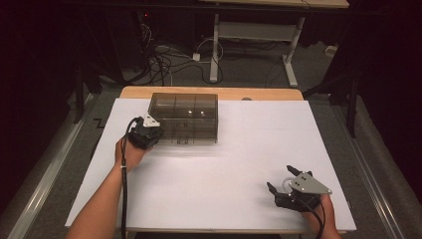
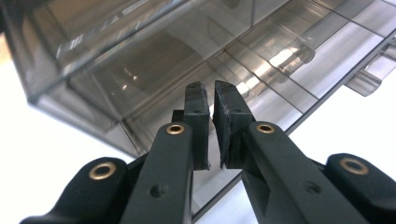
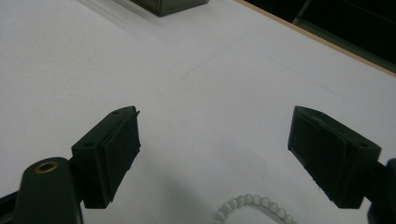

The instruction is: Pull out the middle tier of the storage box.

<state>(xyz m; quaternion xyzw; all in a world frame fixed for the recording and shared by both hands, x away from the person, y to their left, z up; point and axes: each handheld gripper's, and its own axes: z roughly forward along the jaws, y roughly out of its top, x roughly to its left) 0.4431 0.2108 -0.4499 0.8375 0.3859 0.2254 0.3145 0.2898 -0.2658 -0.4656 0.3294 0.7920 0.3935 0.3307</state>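
A smoky transparent compartment box (image 1: 184, 117) sits at the back left of the white board. My left gripper (image 1: 158, 134) is at the box's front left corner. In the left gripper view its pads (image 2: 198, 116) stand almost together with a thin slit and nothing visible between them, and their tips (image 2: 210, 88) sit close against the box (image 2: 140, 56). Whether they touch it I cannot tell. My right gripper (image 1: 279, 177) rests open near the front right of the board. A white bead bracelet (image 3: 252, 207) lies on the board between its wide-apart jaws (image 3: 215, 114).
The white board (image 1: 199, 184) covers a wooden table whose edge (image 1: 209, 92) shows at the back. Beyond it are cables and a desk frame (image 1: 214, 50) on the floor. A corner of the box (image 3: 168, 5) shows far off in the right gripper view.
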